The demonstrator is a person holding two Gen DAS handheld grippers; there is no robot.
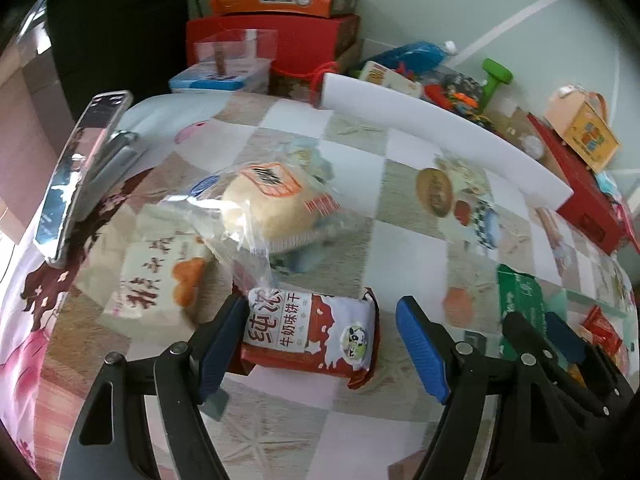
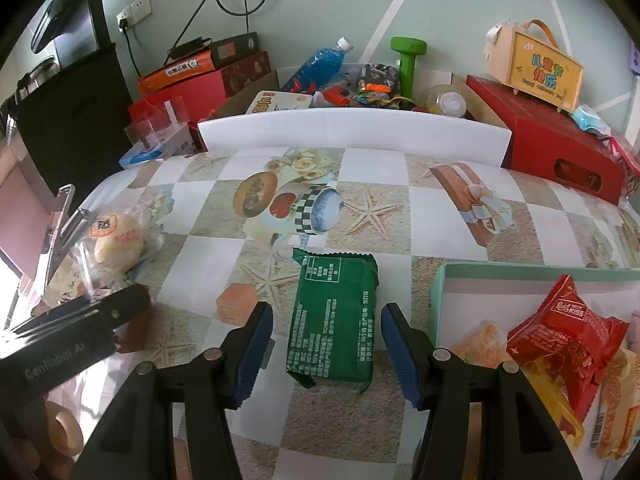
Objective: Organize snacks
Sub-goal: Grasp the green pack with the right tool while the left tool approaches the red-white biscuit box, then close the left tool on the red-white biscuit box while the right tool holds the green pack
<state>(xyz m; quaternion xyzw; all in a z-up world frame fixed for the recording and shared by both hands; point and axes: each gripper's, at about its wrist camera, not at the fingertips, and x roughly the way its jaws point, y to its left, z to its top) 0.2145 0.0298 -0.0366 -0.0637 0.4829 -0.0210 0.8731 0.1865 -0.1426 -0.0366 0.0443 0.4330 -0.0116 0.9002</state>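
My left gripper (image 1: 320, 336) is open around a red and white milk biscuit pack (image 1: 312, 334) lying on the table; the left pad is close to its end, the right pad stands apart. Behind it lie a clear-wrapped round bun (image 1: 272, 204) and a cream pastry pack (image 1: 152, 280). My right gripper (image 2: 326, 348) is open, its jaws on either side of a green snack pack (image 2: 334, 316) without touching. A mint-rimmed tray (image 2: 520, 270) at the right holds a red KISS pack (image 2: 568, 340) and orange packs. The right gripper also shows in the left wrist view (image 1: 552, 344).
A white foam board (image 2: 352, 132) stands across the back of the table. Behind it are red boxes (image 2: 548, 140), a blue bottle (image 2: 320, 60), a green dumbbell (image 2: 408, 60) and toys. A phone on a stand (image 1: 80, 168) is at the left. A tape roll (image 2: 64, 432) lies bottom left.
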